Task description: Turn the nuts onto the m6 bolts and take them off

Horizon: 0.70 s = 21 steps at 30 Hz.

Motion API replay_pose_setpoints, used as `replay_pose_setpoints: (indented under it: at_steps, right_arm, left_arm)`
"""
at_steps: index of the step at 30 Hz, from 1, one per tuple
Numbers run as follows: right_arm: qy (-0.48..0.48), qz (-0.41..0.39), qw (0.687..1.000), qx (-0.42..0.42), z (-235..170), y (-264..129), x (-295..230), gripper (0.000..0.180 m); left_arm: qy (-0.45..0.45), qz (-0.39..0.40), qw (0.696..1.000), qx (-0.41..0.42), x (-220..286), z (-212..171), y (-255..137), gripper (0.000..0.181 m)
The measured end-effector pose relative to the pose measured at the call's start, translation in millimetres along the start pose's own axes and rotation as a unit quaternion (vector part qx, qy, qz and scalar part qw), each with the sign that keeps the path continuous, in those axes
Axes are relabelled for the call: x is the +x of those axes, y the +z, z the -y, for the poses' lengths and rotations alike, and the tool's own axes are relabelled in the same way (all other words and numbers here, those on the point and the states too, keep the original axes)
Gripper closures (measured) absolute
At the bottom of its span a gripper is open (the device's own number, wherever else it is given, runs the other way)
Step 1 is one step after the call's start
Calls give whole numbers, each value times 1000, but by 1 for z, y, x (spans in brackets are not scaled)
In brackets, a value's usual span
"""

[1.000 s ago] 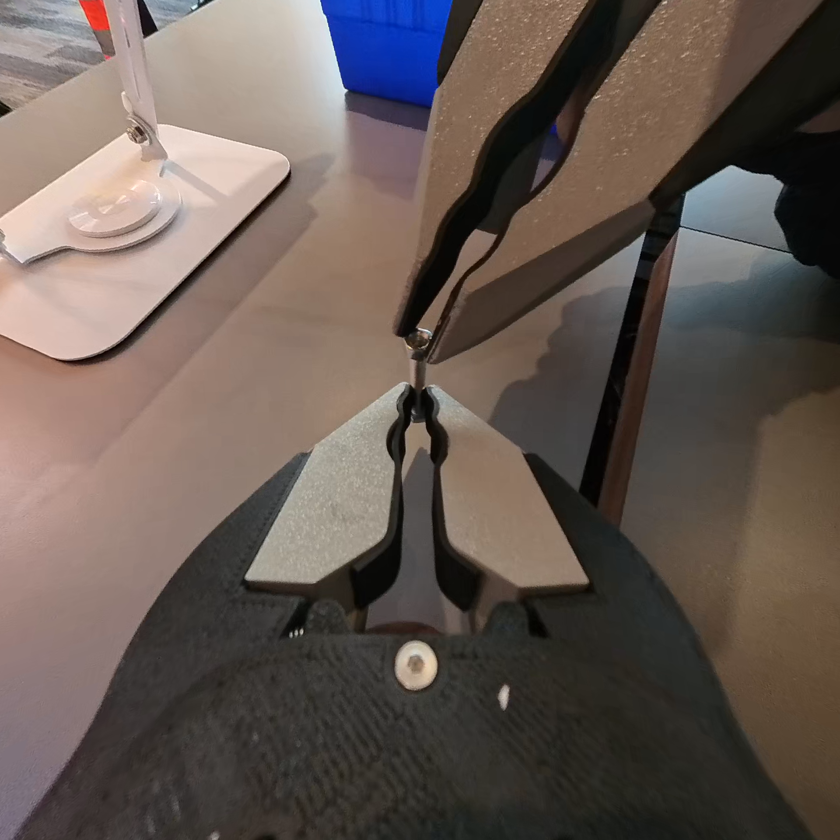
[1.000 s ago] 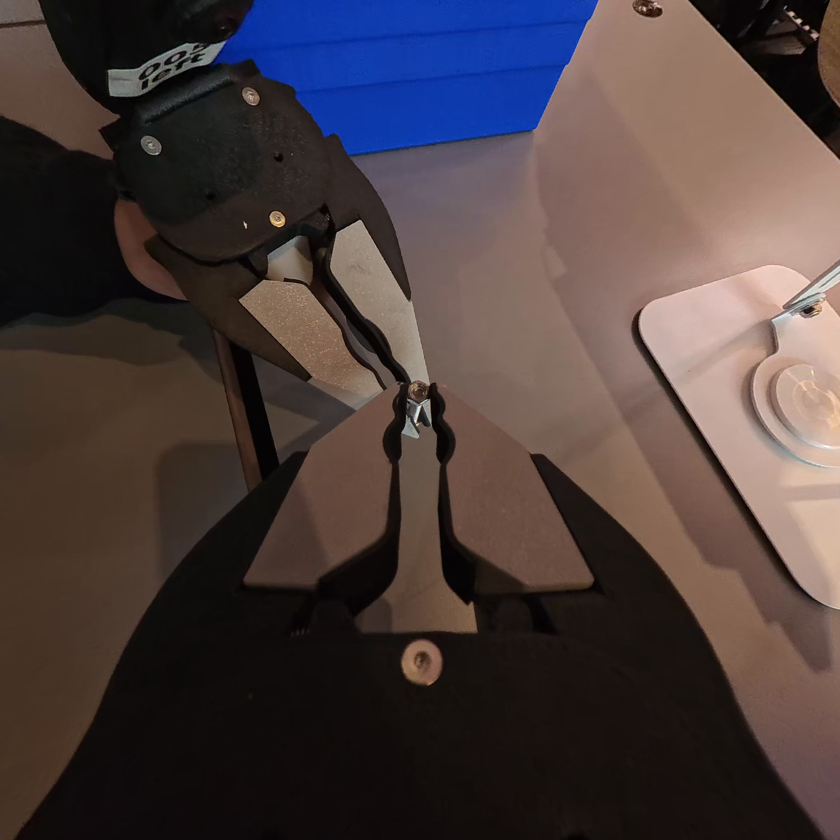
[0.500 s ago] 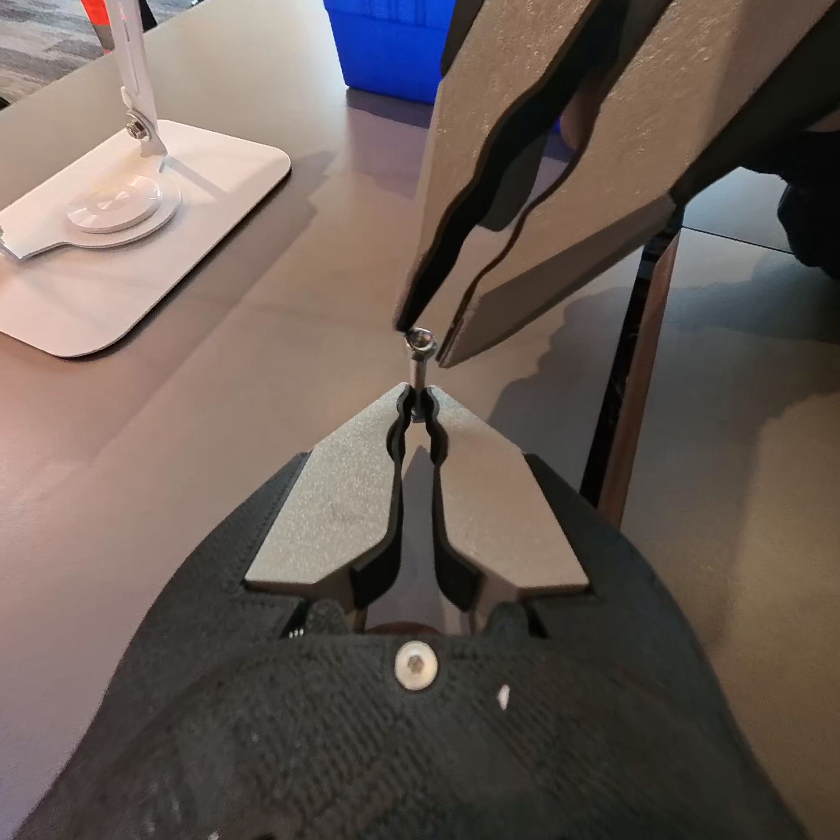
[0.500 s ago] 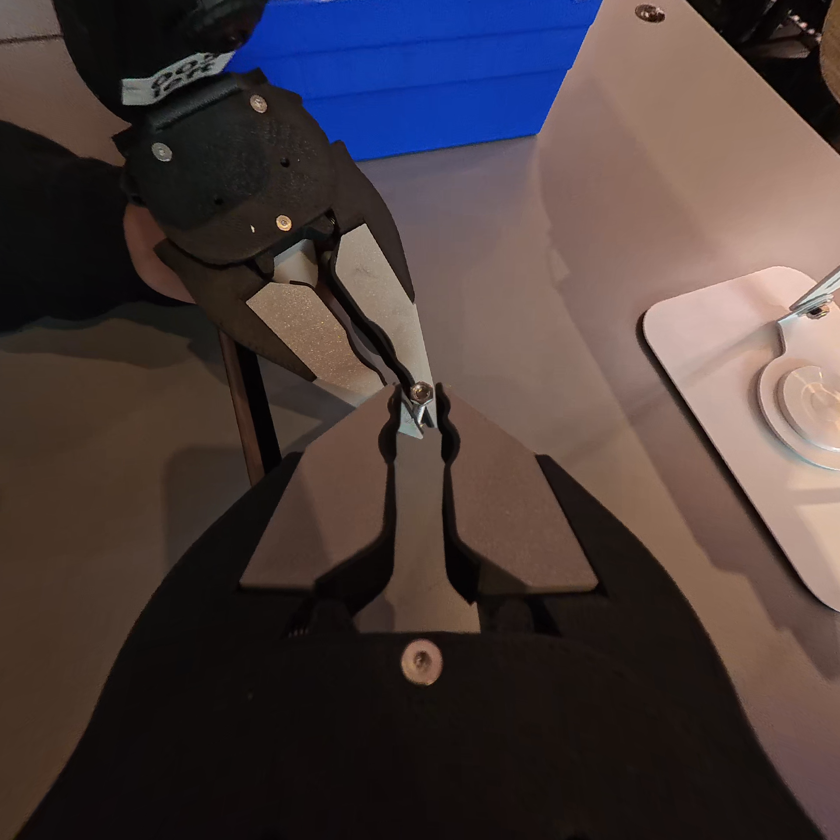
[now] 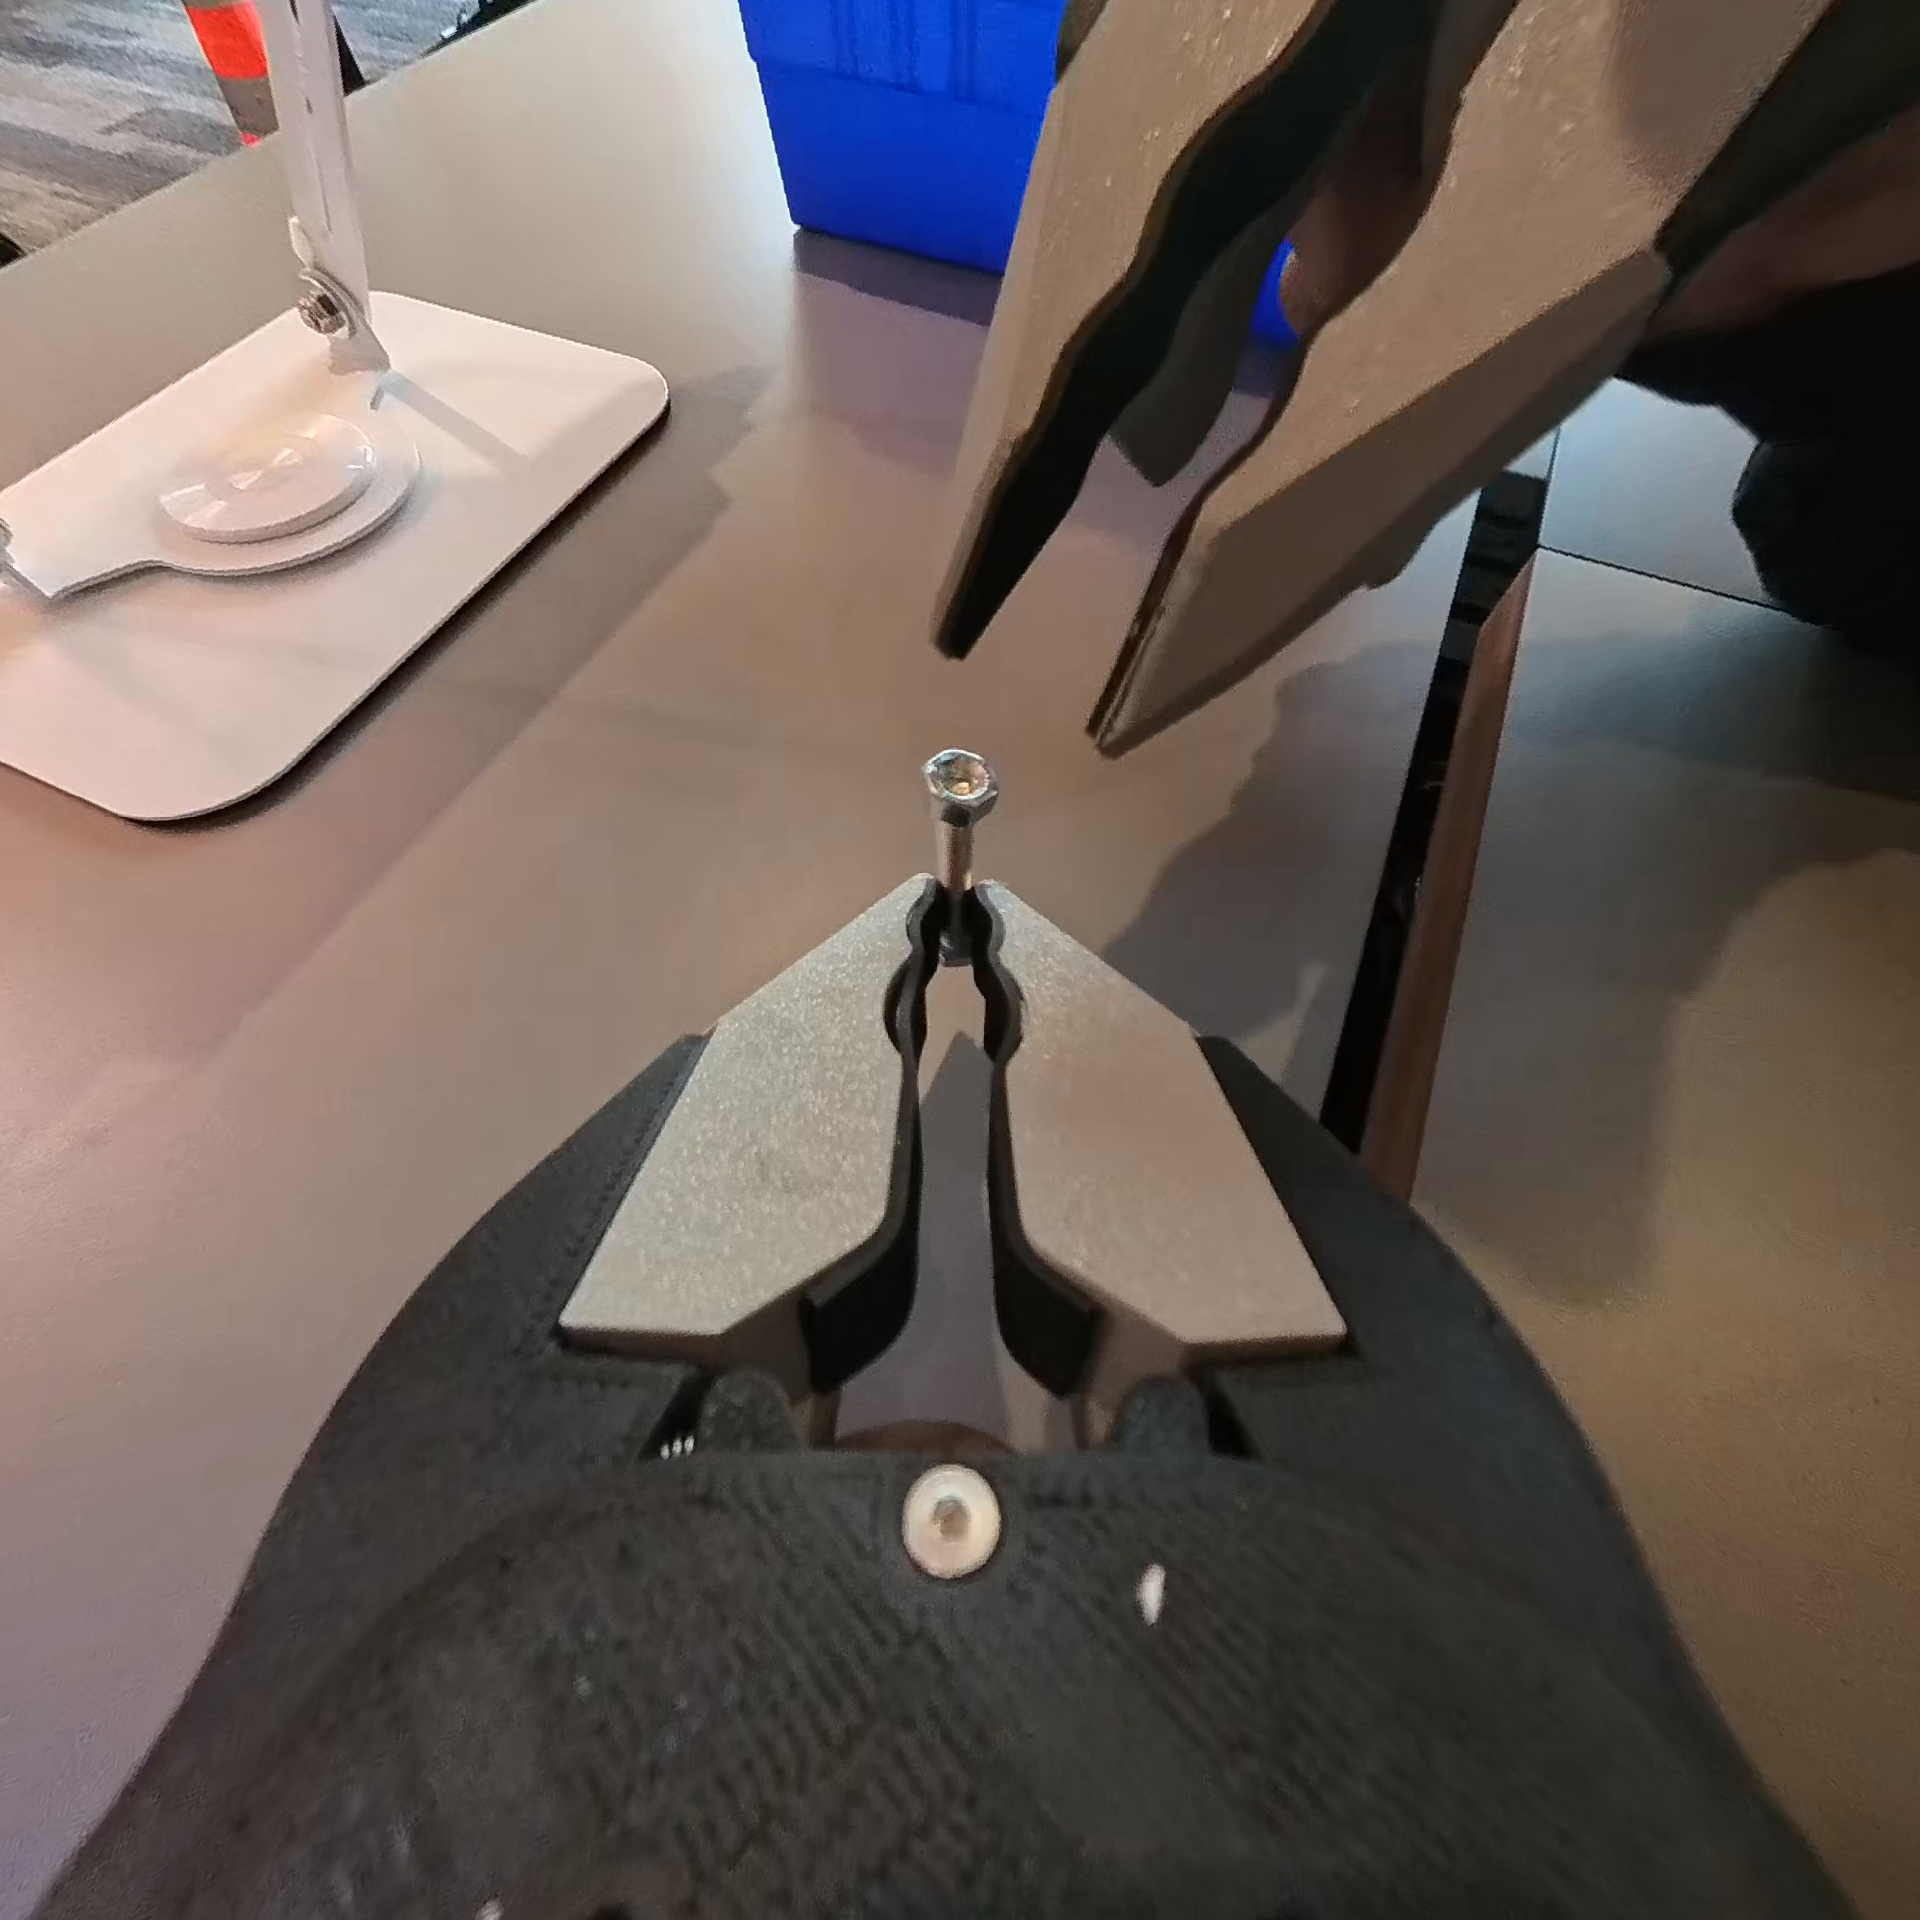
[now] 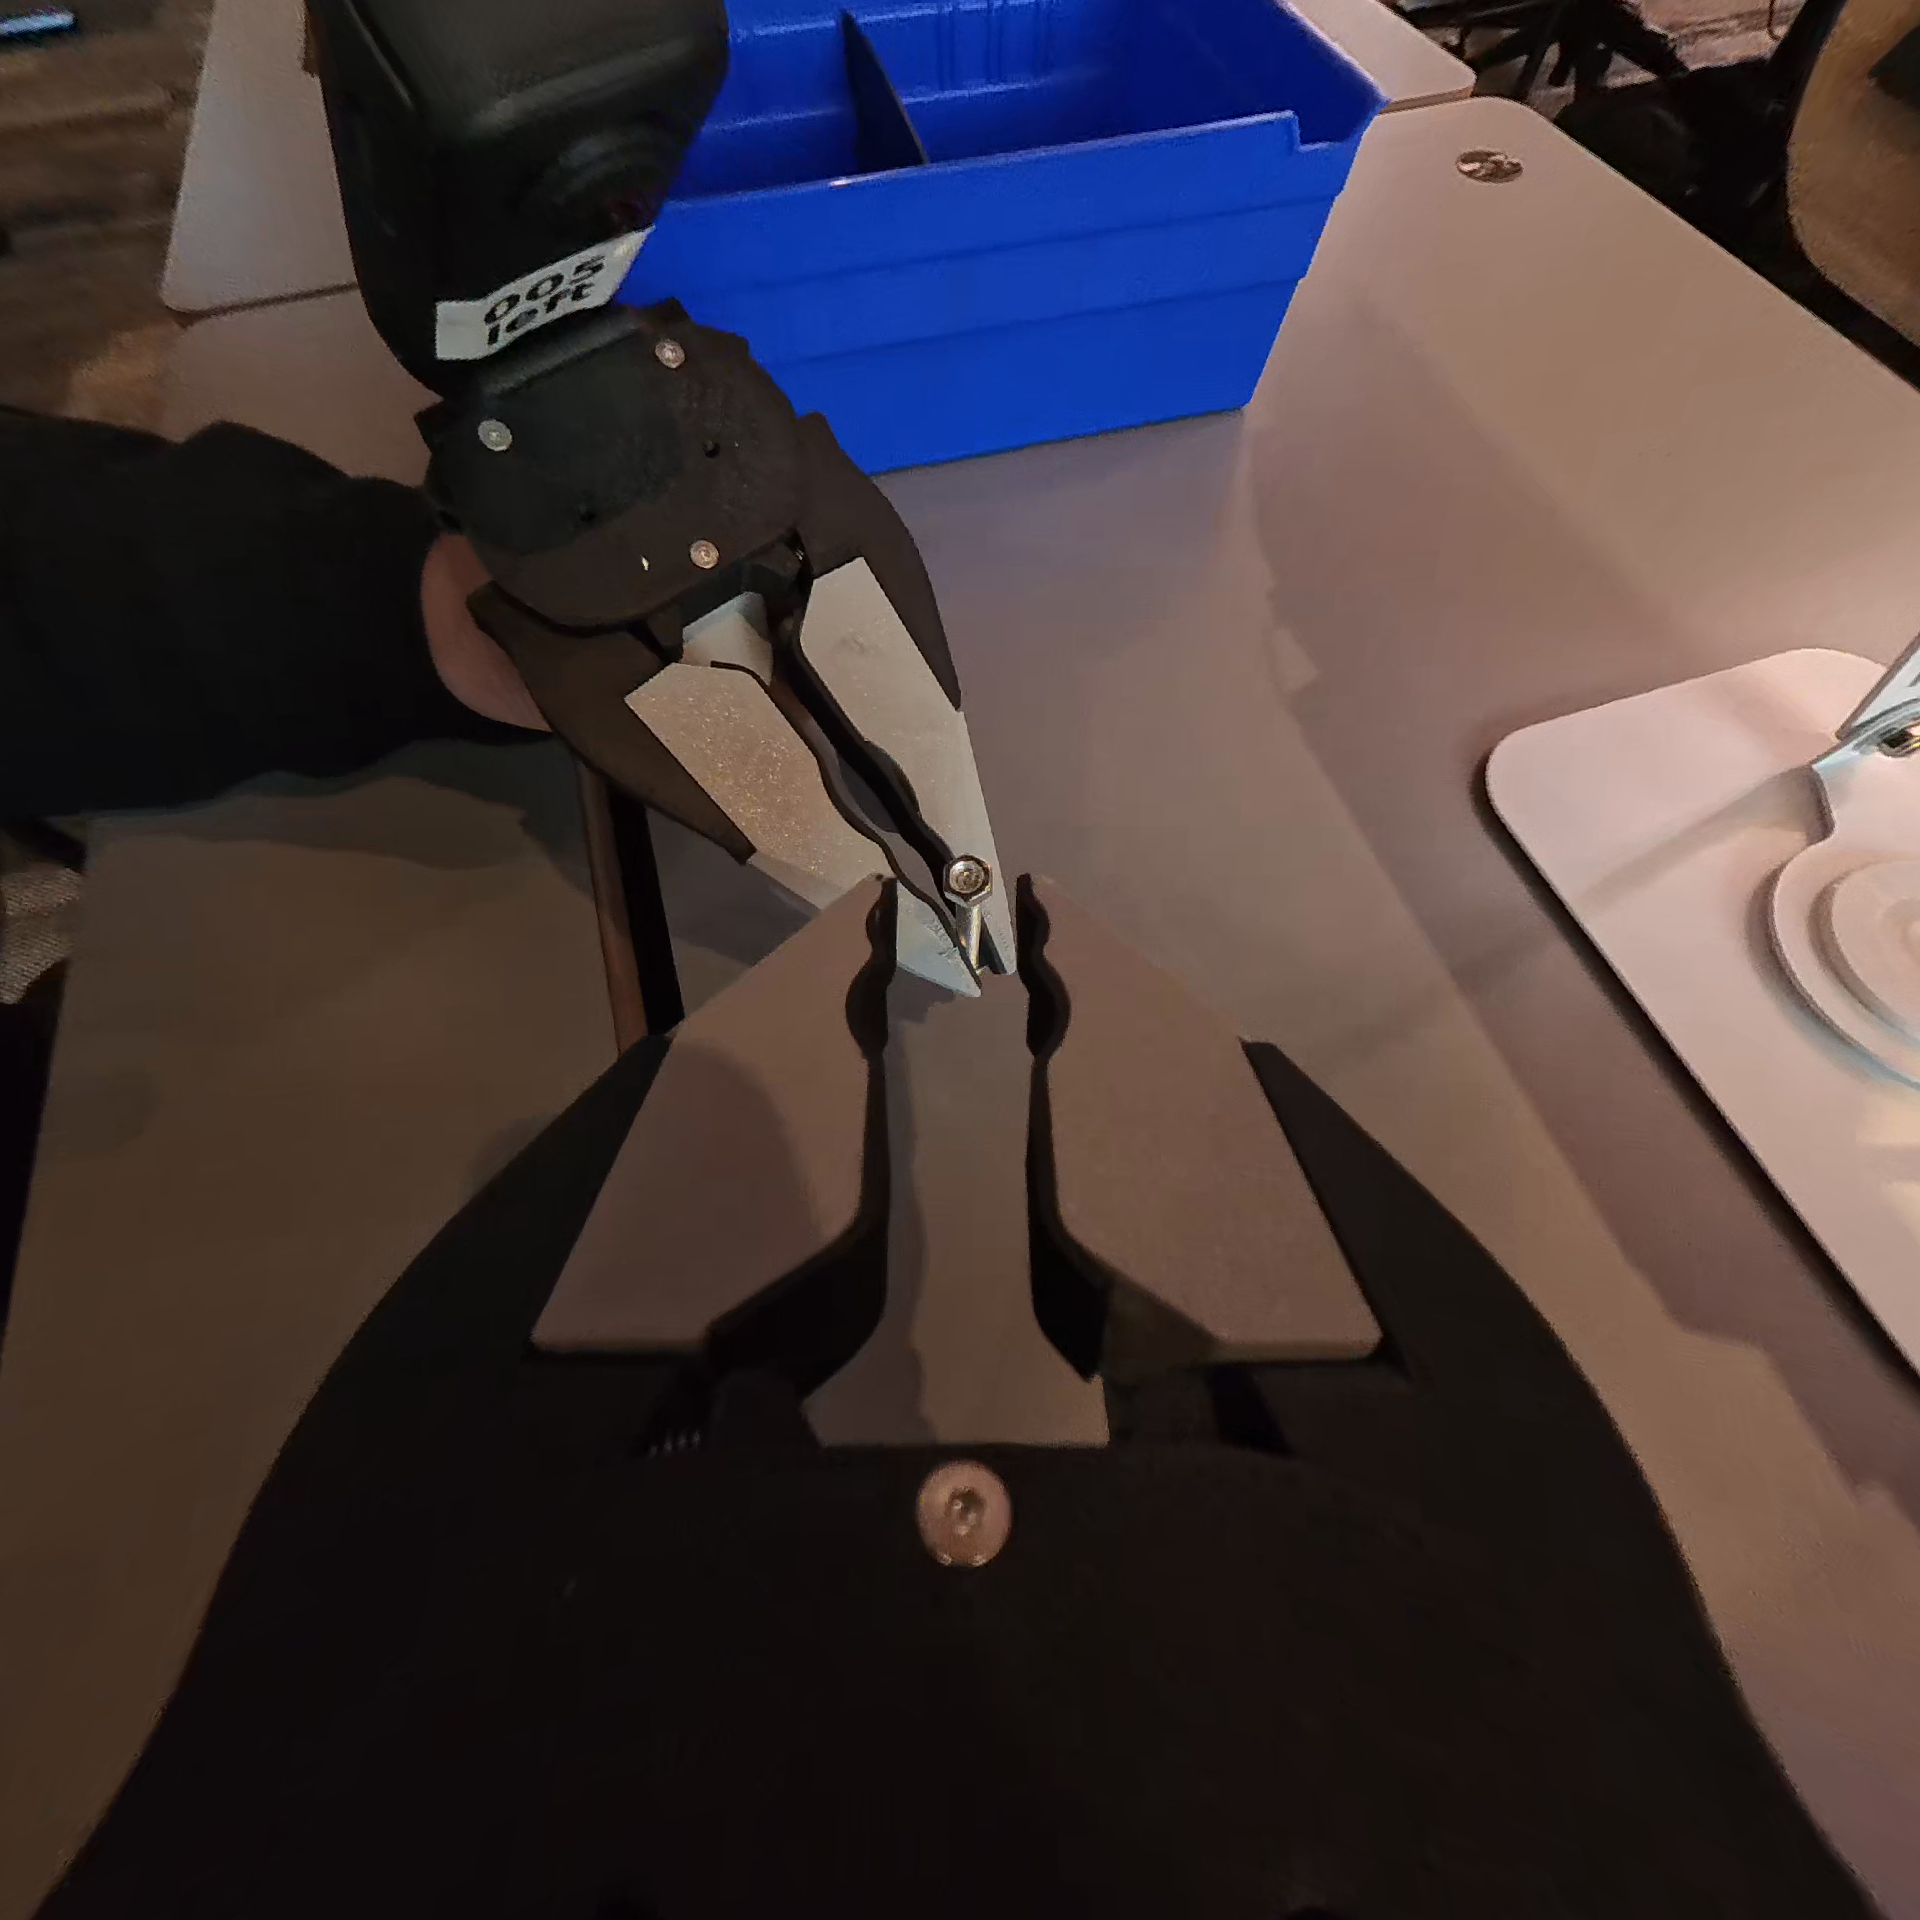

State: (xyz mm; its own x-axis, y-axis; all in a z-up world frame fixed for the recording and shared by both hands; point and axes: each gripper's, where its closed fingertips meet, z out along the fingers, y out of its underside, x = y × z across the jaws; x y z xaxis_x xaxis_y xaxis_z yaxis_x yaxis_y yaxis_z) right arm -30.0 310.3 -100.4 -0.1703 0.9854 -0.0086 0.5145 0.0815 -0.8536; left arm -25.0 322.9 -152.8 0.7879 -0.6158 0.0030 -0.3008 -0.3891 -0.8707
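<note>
My left gripper (image 5: 954,906) is shut on a small silver bolt (image 5: 952,854) and holds it pointing forward above the brown table. A hex nut (image 5: 961,787) sits on the bolt's far end. My right gripper (image 5: 1029,686) hangs open and empty just above and beyond the nut, not touching it. In the right wrist view my right gripper (image 6: 954,899) is open, with the bolt (image 6: 970,925) and nut (image 6: 966,878) showing in the gap between its tips. The left gripper (image 6: 982,966) comes in from the upper left, held by a hand in a black sleeve (image 6: 156,623).
A blue bin (image 6: 1039,260) stands at the back of the table and also shows in the left wrist view (image 5: 883,135). A white flat stand base (image 5: 312,540) lies to the left, on the right in the right wrist view (image 6: 1662,883). A dark gap (image 5: 1444,831) splits two tabletops. The tips of one gripper are about 5 cm away from the tips of the other.
My right gripper, shut around the nut a second ago, has opened, let go and drawn back up from the bolt. The left gripper still holds the bolt.
</note>
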Motion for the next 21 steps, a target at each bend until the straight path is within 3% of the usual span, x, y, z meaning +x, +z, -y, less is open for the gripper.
replay_pose_setpoints:
  at_steps: [21]
  right_arm:
    - [-16, 16, 999, -29, -11, 7, -9, 160]
  left_arm:
    - [-1, -7, 1000, 6, 2, 2, -1, 179]
